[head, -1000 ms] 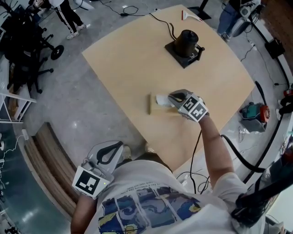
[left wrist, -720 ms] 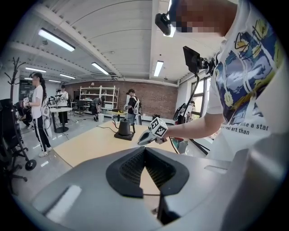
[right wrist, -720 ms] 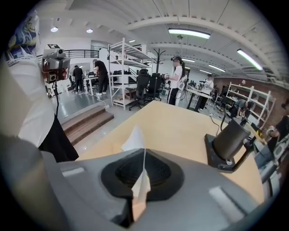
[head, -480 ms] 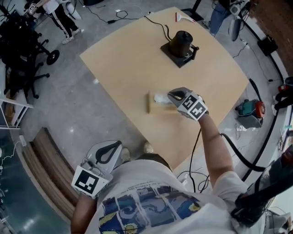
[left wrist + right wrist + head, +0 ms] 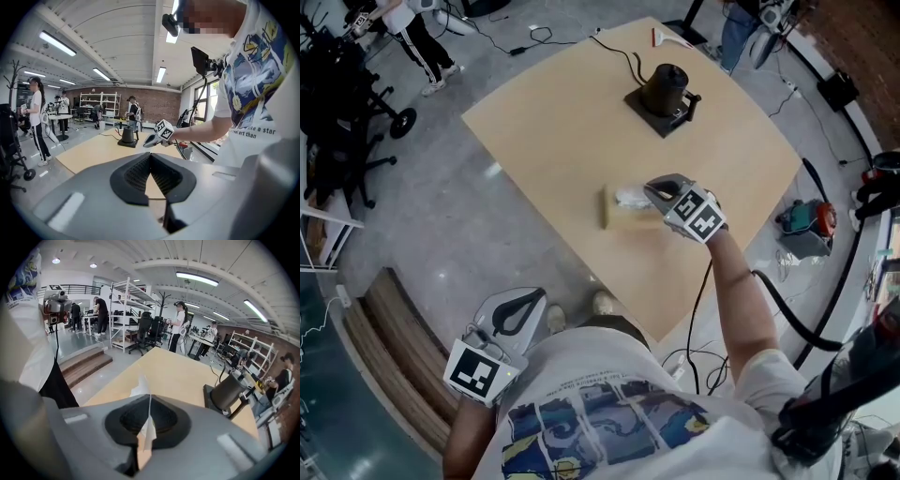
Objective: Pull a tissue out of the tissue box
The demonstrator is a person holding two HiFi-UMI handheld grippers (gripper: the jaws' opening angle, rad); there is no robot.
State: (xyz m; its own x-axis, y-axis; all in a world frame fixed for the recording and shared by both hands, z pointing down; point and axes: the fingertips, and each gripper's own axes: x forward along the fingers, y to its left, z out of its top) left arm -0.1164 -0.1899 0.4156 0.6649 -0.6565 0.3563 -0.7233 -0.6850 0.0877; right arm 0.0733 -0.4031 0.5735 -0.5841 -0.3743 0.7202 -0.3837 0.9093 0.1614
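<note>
While the right gripper (image 5: pixel 651 191) hangs over the pale wooden surface (image 5: pixel 553 141), its fingers are pressed fully together on a thin white tissue (image 5: pixel 629 197). In the right gripper view the sheet is pinched flat in the seam between the two black pads, one crumpled corner (image 5: pixel 140 389) sticking up beyond the fingertips. From the head view the tissue runs from those fingertips down to the top of a flat, tan rectangular tissue box (image 5: pixel 617 221). The box lies on the surface towards the edge nearest the person. Whether the sheet has come free of the box's opening cannot be made out.

Farther back on the same surface, well apart from the box, stands a black kettle on a square black base (image 5: pixel 664 88), its cord trailing off the far edge.

Held low beside the person's white printed T-shirt (image 5: pixel 609 412), off the surface and over the grey floor, is the left gripper (image 5: pixel 539 298). Its fingers meet at the tips with nothing between them. Its own view looks across the surface at the right gripper's marker cube (image 5: pixel 164 129) and the kettle beyond.

Black office chairs (image 5: pixel 342 84) stand on the floor to the left, and wooden steps (image 5: pixel 394 328) lie near the left gripper.
</note>
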